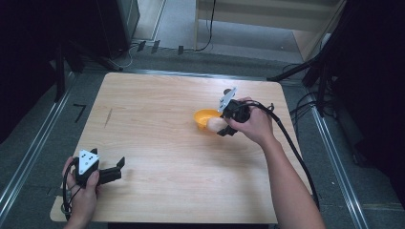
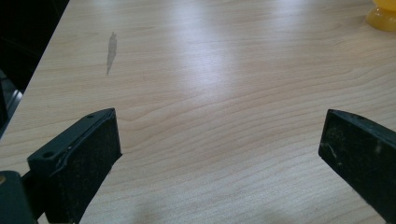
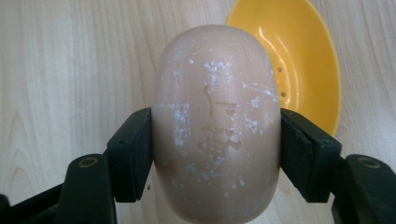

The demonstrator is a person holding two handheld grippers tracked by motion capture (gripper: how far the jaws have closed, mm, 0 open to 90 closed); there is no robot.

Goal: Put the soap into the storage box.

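While the right hand-held gripper (image 3: 215, 154) is clamping a pale beige oval bar of soap (image 3: 217, 123) across its width, it is holding the bar just above the near edge of a shallow yellow plastic dish with drain holes (image 3: 299, 56). In the high view the soap is sitting at the dish's near rim, toward the right middle of the light wooden desk (image 1: 157, 124).

Risk is sitting mostly in the grip itself: the soap is rounded and looks smooth, and the jaws are pinching only its lower half, so it could be squeezing out or swivelling if the hand tilts. Releasing it over the rim rather than the hollow could be tipping the light dish or letting the bar slide onto the wood.

Well apart, near the desk's front left corner, the left hand-held gripper (image 1: 112, 172) is resting in the person's hand with its jaws spread wide and nothing between them. A grey smudge (image 2: 111, 51) is marking the wood far to the left. Nothing is blocking the way to the dish.
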